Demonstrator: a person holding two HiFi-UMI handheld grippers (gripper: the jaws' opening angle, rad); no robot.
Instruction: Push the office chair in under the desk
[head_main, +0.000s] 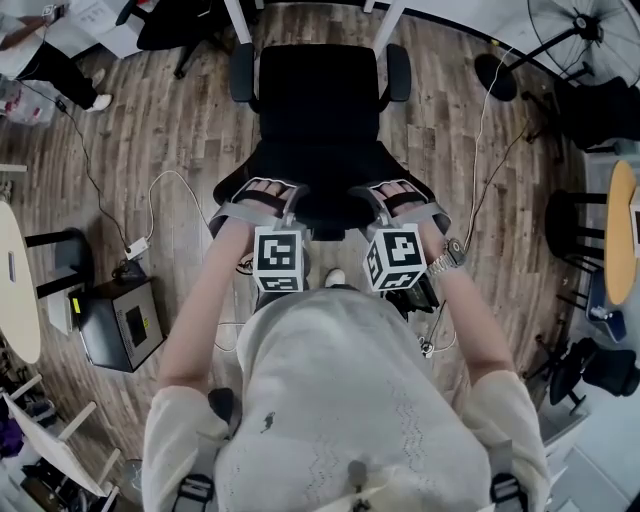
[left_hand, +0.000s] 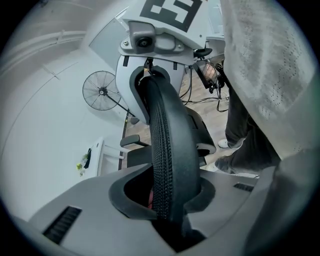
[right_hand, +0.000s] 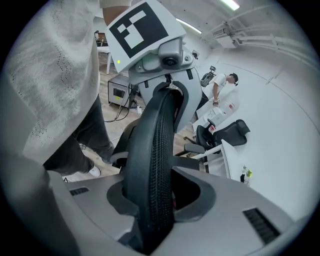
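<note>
The black office chair (head_main: 318, 100) stands on the wood floor (head_main: 160, 130) in the upper middle of the head view. Its seat reaches up between the two white legs of the desk (head_main: 241, 20) at the top edge, and its armrests (head_main: 243, 72) flank the seat on either side. The backrest (head_main: 325, 205) faces the person, whose forearms reach to it from the bottom of the frame. The left hand-held gripper (head_main: 268, 186) sits on the backrest's top rim at centre left, and the right hand-held gripper (head_main: 395, 188) sits on the same rim at centre right, the two well apart and roughly level with each other. In the left gripper view, the curved mesh edge of the backrest (left_hand: 170, 150) runs down into the left hand-held gripper (left_hand: 167, 200), whose jaws are closed onto it. The right gripper view shows the same: the rim (right_hand: 152, 160) is pinched in the right hand-held gripper (right_hand: 155, 200). A wristwatch (head_main: 452, 255) is on the arm at the right of the frame. A small black box unit (head_main: 120, 322) rests on the floor at lower left, with a white power strip (head_main: 137, 248) just above it. A standing fan (head_main: 585, 30) occupies the upper right corner.
</note>
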